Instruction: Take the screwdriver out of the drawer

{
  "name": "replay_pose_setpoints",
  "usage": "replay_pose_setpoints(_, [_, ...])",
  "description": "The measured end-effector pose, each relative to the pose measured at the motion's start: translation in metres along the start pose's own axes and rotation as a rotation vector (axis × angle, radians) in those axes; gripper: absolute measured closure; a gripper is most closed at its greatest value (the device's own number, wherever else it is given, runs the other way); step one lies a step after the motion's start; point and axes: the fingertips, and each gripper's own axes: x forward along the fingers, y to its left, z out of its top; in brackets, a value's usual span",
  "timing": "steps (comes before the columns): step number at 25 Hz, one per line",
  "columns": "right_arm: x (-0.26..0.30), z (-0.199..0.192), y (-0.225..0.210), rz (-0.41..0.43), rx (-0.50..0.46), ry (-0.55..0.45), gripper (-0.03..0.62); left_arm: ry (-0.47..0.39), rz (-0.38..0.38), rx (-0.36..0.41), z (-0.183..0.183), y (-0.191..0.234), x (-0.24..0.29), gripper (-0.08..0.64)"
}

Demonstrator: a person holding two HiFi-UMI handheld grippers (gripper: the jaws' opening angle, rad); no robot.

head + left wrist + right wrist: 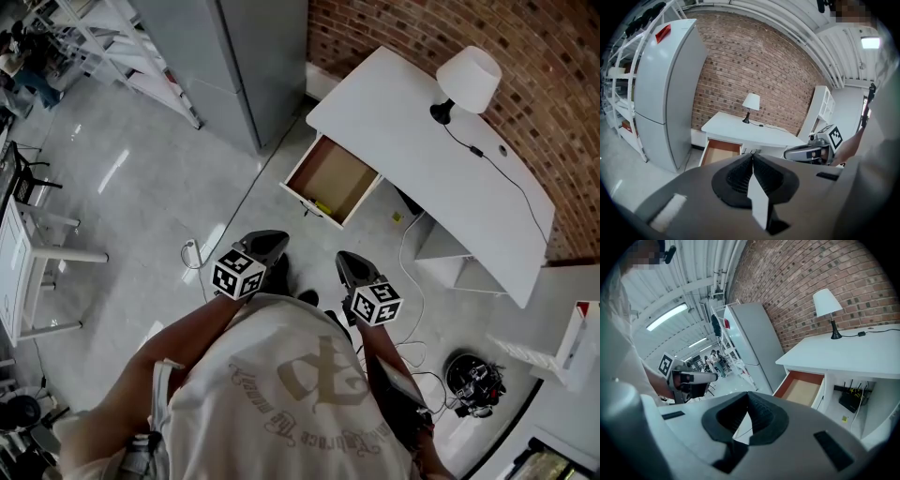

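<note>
A white desk (441,159) stands against the brick wall with its wooden drawer (330,178) pulled open. Near the drawer's front lies a small yellow object (323,208), which looks like the screwdriver; neither gripper view shows it. My left gripper (269,246) and right gripper (349,266) are held close to my body, well short of the drawer. Both are shut with nothing between the jaws. The left gripper view has the drawer (721,151) ahead and the right gripper (806,153) beside it. From the right gripper view the drawer (801,387) lies ahead to the right.
A grey fridge (244,56) stands left of the desk. A white lamp (469,80) with a black cord sits on the desk. Cables (412,352) and a round device (473,380) lie on the floor at right. A white table (28,262) is at left.
</note>
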Motion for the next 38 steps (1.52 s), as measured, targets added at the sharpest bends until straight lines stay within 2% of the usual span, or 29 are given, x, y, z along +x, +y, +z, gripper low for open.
replay_pose_setpoints(12, [0.052,0.054,-0.012,-0.053,0.014,-0.047,0.586,-0.039,-0.06,0.009,0.047,0.064,0.021,0.548])
replay_pose_setpoints(17, [0.078,0.073,-0.008,-0.079,-0.059,-0.046,0.586,-0.046,-0.08,0.0,0.058,0.097,0.021,0.548])
replay_pose_setpoints(21, [0.095,0.081,-0.014,-0.119,-0.052,-0.042,0.586,-0.042,-0.097,-0.006,0.059,0.118,0.018,0.548])
replay_pose_setpoints(28, [0.121,0.082,-0.018,-0.157,-0.083,0.012,0.586,-0.037,-0.1,-0.031,0.054,0.151,0.012,0.548])
replay_pose_setpoints(38, [0.156,0.085,-0.03,-0.117,-0.115,0.107,0.586,-0.041,-0.053,-0.093,0.051,0.178,0.014,0.548])
